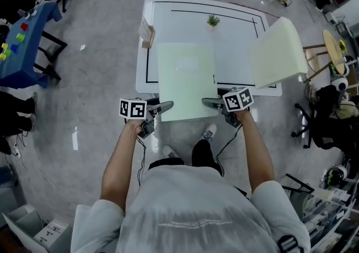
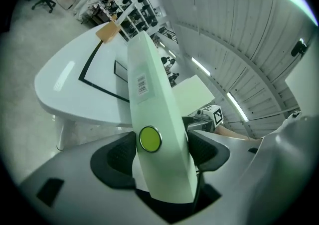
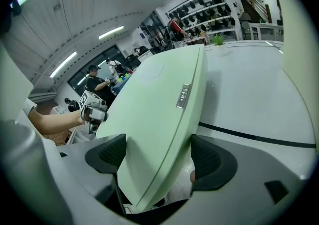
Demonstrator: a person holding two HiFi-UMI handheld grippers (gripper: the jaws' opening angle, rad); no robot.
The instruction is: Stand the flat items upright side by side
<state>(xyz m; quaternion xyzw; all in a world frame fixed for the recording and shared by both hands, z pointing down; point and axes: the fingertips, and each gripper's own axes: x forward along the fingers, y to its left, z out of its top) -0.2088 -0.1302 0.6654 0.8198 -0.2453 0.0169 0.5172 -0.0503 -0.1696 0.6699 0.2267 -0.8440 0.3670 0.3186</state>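
A pale green flat folder [image 1: 186, 81] spans the near half of the white table [image 1: 241, 27] and overhangs its near edge. My left gripper [image 1: 162, 107] is shut on its near left corner and my right gripper [image 1: 210, 102] on its near right corner. In the left gripper view the folder [image 2: 154, 109] passes edge-on between the jaws, showing a round yellow-green snap [image 2: 149, 139] and a barcode label [image 2: 141, 85]. In the right gripper view its broad face [image 3: 159, 99] fills the gap between the pads. A second pale flat folder [image 1: 277, 53] sits tilted over the table's right edge.
A small potted plant [image 1: 213, 20] stands at the table's far side and a small cardboard box [image 1: 147, 32] at its left edge. A black line [image 1: 147, 61] frames the tabletop. A blue table [image 1: 28, 50] stands far left, chairs and a round table [image 1: 335, 50] at right.
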